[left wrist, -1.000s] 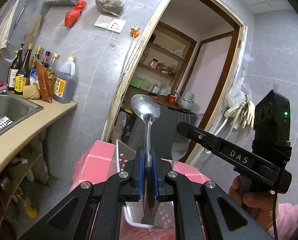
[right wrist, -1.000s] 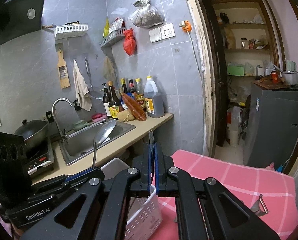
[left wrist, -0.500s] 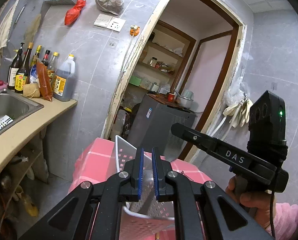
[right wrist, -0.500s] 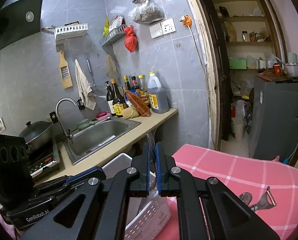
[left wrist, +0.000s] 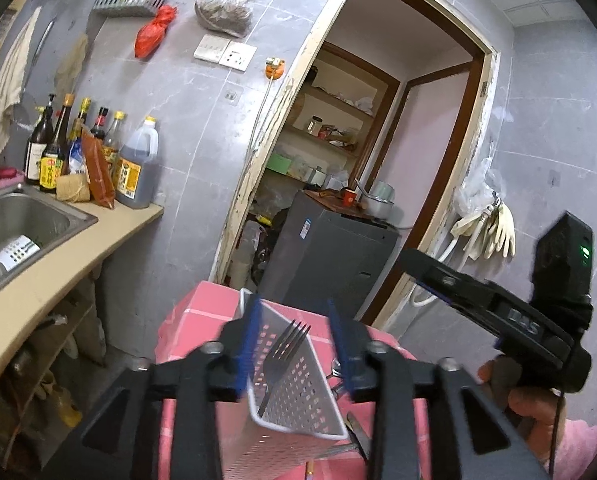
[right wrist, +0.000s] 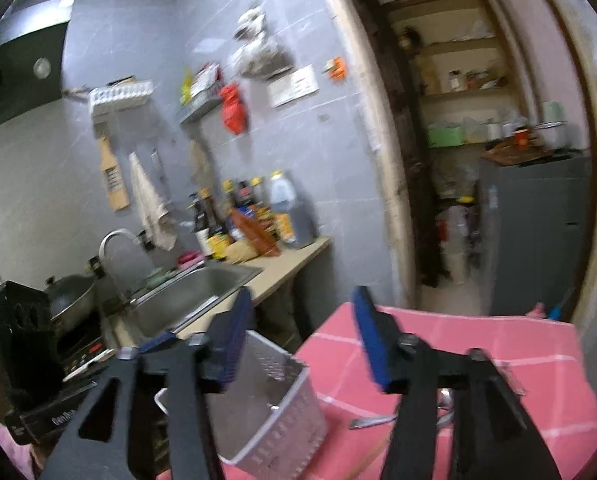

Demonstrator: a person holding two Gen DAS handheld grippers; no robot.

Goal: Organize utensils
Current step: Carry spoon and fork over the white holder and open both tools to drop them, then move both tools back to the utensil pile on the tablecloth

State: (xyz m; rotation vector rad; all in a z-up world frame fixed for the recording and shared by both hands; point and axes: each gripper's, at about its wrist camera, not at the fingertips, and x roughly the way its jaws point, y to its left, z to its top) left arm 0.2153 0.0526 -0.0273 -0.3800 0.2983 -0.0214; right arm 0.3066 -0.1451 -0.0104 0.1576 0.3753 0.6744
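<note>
I see a metal fork (left wrist: 283, 354) leaning, prongs up, inside the white holey basket (left wrist: 298, 400) on the pink cloth.

A fork (left wrist: 276, 364) stands tines-up in the perforated utensil basket (left wrist: 298, 400) just ahead of the left claw (left wrist: 294, 344), loose utensils (right wrist: 372, 421) lying right of it
</note>
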